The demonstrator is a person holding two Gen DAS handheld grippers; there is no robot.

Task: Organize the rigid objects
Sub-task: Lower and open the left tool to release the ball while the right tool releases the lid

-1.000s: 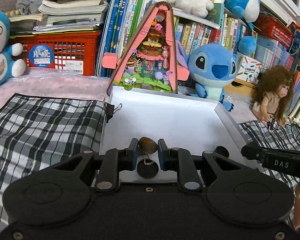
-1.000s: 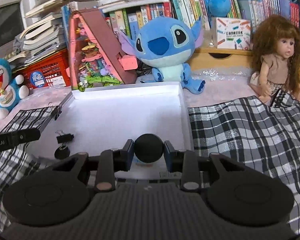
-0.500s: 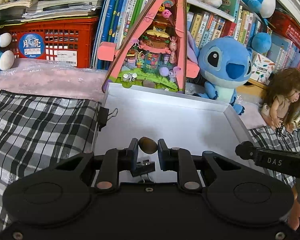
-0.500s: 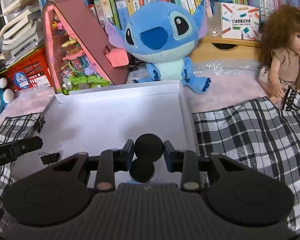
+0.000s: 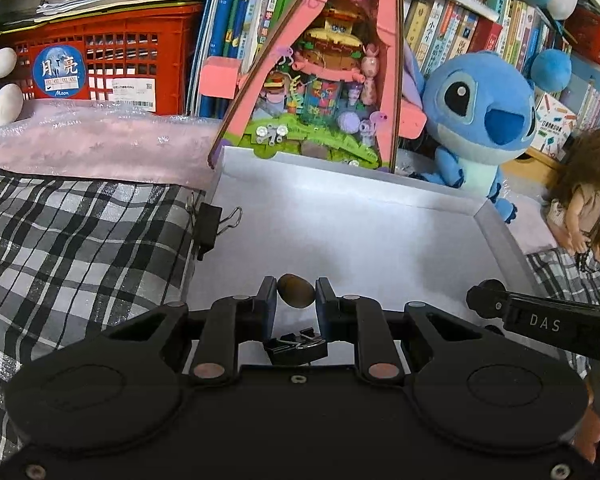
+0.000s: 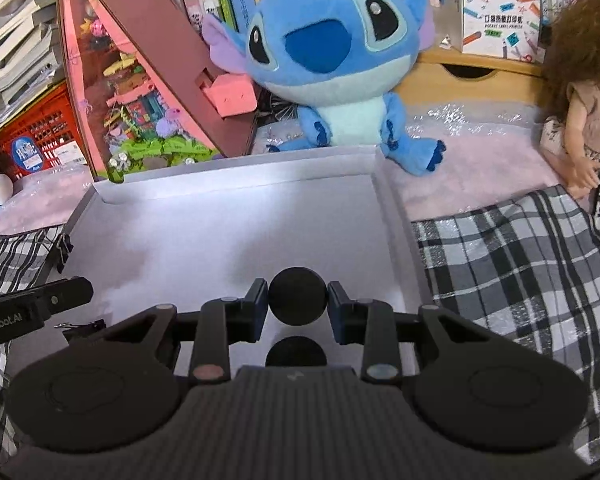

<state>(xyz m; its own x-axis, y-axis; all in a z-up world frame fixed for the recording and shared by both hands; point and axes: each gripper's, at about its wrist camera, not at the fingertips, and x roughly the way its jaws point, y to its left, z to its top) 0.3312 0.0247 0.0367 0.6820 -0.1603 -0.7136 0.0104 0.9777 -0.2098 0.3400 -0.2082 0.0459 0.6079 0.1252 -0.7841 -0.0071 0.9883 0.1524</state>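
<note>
**Two grippers, each with a small object, over a white tray**

Left wrist view: the left gripper [image 5: 296,295] is pinched on a brown egg-shaped nut [image 5: 295,290], held clear above the floor of the tray [image 5: 500,236]. A loose binder clip [image 5: 296,347] lies on the tray floor just below and behind the fingertips. A second clip [image 5: 210,227] grips the tray's left wall. The tip of the right gripper enters at the right edge.

Right wrist view: the right gripper [image 6: 297,300] is clamped on a black ball [image 6: 297,296], also held above the tray near its right wall. A dark round patch [image 6: 296,353] lies directly beneath; whether it is the ball's shadow or a second ball cannot be told.

Both loads appear poised for release into the tray; neither rests on it yet.

Risks, as judged from this position:
- Ball: round and smooth, so a release from height would likely let it bounce or roll over the low wall onto the plaid cloth [image 6: 520,272].
- Nut: it may land on the loose clip and skitter aside.
- Both grippers work close together above one tray, so a sideways drift could bring them into contact.
</note>
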